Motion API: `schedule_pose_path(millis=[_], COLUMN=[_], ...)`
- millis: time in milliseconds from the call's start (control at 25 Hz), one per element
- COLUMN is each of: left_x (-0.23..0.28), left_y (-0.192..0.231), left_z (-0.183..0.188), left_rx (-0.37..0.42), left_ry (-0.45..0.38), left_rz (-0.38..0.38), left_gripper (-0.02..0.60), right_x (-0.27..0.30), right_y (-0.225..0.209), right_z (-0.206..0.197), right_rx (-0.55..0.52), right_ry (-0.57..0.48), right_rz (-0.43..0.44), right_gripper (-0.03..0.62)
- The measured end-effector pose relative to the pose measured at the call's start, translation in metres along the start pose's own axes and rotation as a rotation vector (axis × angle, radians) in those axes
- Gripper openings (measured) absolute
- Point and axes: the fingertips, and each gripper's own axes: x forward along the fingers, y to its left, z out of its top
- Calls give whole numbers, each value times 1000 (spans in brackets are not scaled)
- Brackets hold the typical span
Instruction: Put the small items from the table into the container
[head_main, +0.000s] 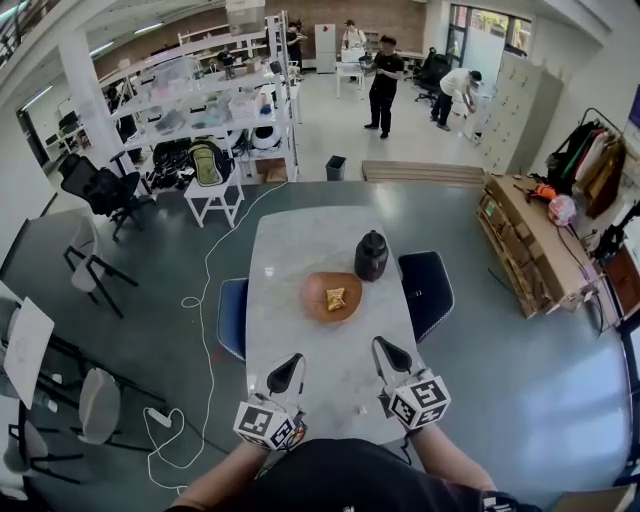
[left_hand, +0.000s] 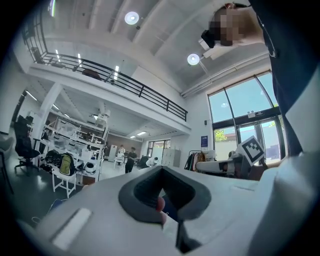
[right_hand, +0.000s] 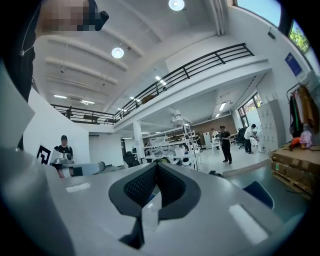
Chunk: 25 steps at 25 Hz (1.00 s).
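On the white table (head_main: 300, 240), the brown bowl (head_main: 312, 300) is sitting mid-frame. The left gripper (left_hand: 161, 192) is pinching a reddish item (left_hand: 159, 204), mostly hidden; the right gripper (right_hand: 156, 180) is clamping a pale scrap (right_hand: 150, 212), hard to identify.

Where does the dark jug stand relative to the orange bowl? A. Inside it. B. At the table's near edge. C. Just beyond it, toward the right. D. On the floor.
C: the dark jug stands upright on the table just past the orange bowl, on its right side.
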Motion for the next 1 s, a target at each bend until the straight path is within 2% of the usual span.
schedule_pose_path(millis=[680,880,1000], left_x=[-15,-18,-21], left_y=[5,-5,-5], left_z=[-2,16,19], left_rx=[-25,-107,-152], left_ry=[8,-65,-80], left_rz=[29,-62,-77], left_gripper=[3,5,5], right_x=[-6,-5,-2], right_y=[10,15,18], right_z=[-3,-6,-8], right_rx=[-3,2,3], right_ry=[24,31,38], right_rz=[4,11,15], right_gripper=[28,28,28])
